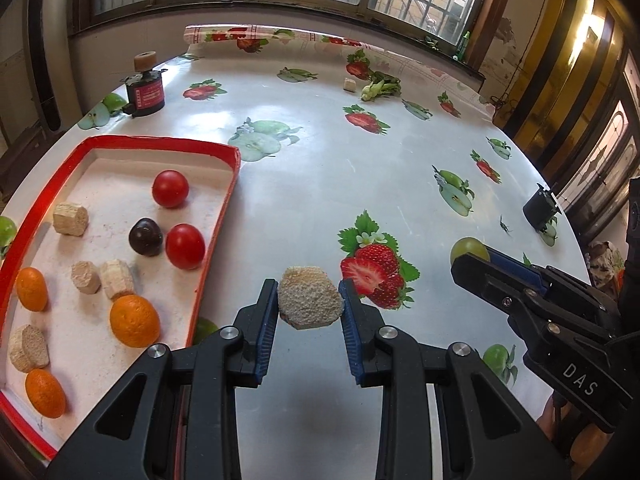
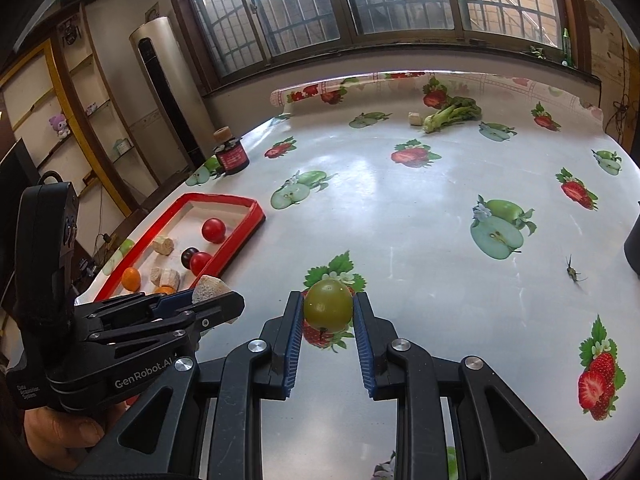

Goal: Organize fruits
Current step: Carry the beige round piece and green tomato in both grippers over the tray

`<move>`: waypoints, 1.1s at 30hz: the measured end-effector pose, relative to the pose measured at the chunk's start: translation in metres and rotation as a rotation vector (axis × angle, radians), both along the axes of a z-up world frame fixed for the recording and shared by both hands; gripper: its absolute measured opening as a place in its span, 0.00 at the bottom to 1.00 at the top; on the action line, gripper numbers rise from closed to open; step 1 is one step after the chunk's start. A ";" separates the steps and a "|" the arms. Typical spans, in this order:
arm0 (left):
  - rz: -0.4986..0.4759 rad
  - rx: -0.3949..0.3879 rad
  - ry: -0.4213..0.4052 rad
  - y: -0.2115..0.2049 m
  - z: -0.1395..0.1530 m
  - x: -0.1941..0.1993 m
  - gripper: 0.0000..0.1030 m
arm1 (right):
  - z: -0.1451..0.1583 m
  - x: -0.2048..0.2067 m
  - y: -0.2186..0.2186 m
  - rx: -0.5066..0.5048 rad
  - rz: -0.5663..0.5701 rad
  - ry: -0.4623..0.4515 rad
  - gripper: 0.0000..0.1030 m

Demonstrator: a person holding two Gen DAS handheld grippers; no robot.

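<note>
Between your left gripper's (image 1: 309,300) blue pads sits a pale, rough cork-like chunk (image 1: 310,298), clamped just right of the red-rimmed tray (image 1: 230,184) holding red tomatoes (image 1: 170,189), oranges (image 1: 134,321), a dark plum (image 1: 145,237) and more chunks. Your right gripper (image 2: 328,309) grips a green fruit (image 2: 328,306) above the fruit-print tablecloth (image 2: 400,208).
</note>
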State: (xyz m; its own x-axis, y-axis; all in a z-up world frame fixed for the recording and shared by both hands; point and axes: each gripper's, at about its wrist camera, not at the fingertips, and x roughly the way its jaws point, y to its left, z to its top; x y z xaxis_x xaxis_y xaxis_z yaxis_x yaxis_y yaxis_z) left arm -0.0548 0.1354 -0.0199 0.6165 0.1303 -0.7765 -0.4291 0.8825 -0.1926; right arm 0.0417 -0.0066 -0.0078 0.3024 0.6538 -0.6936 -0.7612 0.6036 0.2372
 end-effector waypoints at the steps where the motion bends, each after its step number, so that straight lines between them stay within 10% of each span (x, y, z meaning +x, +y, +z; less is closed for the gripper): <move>1: 0.006 0.003 -0.002 0.002 0.001 -0.004 0.27 | 0.001 -0.003 0.003 0.000 0.007 -0.001 0.25; 33: 0.131 0.023 -0.003 0.041 0.003 -0.076 0.27 | 0.008 -0.057 0.065 -0.006 0.175 -0.018 0.24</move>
